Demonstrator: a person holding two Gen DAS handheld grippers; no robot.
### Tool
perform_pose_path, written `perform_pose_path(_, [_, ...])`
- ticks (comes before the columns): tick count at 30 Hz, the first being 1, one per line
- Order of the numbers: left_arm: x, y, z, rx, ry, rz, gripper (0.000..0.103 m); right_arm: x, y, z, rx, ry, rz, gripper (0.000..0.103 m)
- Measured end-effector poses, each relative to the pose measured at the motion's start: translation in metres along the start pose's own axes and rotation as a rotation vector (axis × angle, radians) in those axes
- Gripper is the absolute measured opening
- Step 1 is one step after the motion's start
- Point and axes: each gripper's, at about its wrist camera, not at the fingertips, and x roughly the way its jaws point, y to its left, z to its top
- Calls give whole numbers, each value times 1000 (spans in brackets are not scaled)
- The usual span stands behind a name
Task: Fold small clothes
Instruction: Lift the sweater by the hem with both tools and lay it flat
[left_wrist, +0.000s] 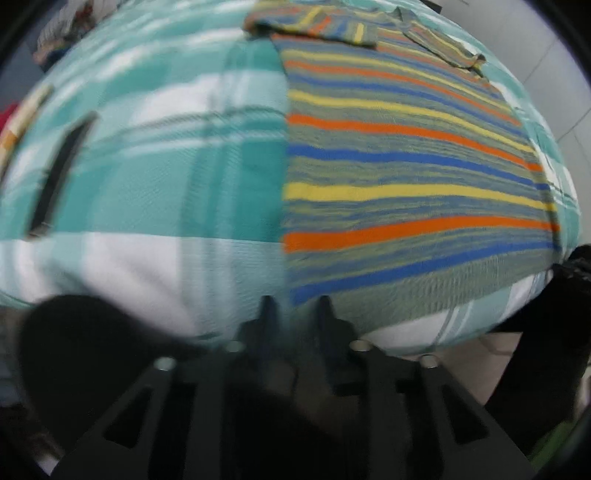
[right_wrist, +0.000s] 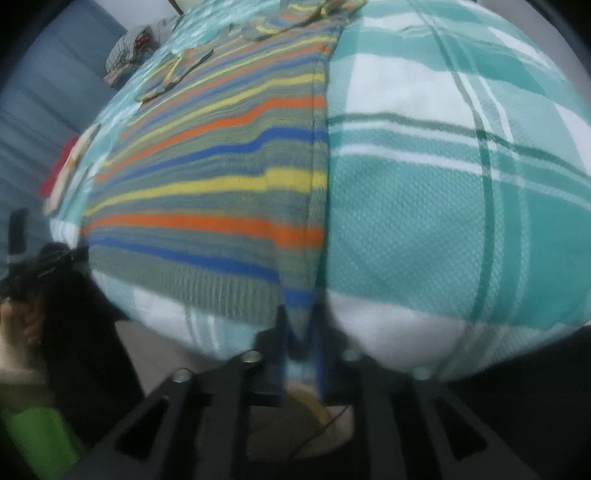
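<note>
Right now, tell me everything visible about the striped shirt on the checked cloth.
The striped shirt looks knitted, grey-green with orange, yellow and blue bands and a ribbed hem. It lies flat on the teal-and-white checked cloth, both sleeves folded in over the far end. The left gripper sits at one near hem corner, its jaws slightly apart with no fabric clearly between them. The right gripper is at the other corner, where the hem edge runs down between its fingers; a firm pinch cannot be confirmed.
</note>
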Motion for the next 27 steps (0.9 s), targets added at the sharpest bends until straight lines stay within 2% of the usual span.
perform_pose_path(2, [-37,10,9,10,-88,62,34,-18,-3,0,-53,22,-57,43])
perform_pose_path(4, [-69,17,24,-18,-196,82,50,-52,-10,9,-107,-19,-178,49])
perform_pose_path(6, [-95,17,44,-59,-319,52,82,-84,-13,26,-142,-91,-300,55])
perform_pose_path(7, [-103,13,56,-75,-387,19,87,-104,-12,42,-176,-153,-378,60])
perform_pose_path(8, [-105,6,67,-86,-437,-9,91,-121,-7,63,-222,-226,-458,70])
perform_pose_path(9, [-102,-1,76,-94,-471,-33,92,-128,-1,77,-253,-271,-494,76])
perform_pose_path(10, [-96,-11,85,-99,-506,-67,93,-135,7,97,-298,-332,-519,79])
perform_pose_path(12, [-71,-32,98,-101,-560,-131,96,-131,27,142,-383,-420,-503,84])
perform_pose_path(14, [-37,-52,106,-78,-572,-156,96,-109,46,189,-438,-448,-416,84])
perform_pose_path(16, [-2,-66,108,-52,-514,-149,96,-72,65,234,-477,-428,-299,84])
perform_pose_path(18, [26,-75,107,-25,-448,-137,96,-31,86,267,-507,-378,-220,84])
perform_pose_path(20, [42,-74,105,-27,-408,-126,96,6,100,288,-530,-336,-200,84])
perform_pose_path(23, [44,-71,106,-55,-423,-140,97,56,113,309,-544,-320,-202,84])
perform_pose_path(24, [44,-70,106,-56,-421,-143,97,68,109,313,-538,-306,-205,83])
perform_pose_path(25, [43,-70,107,-55,-418,-142,97,82,103,318,-519,-280,-210,77])
perform_pose_path(27, [44,-70,108,-54,-421,-140,97,96,82,326,-424,-233,-175,13])
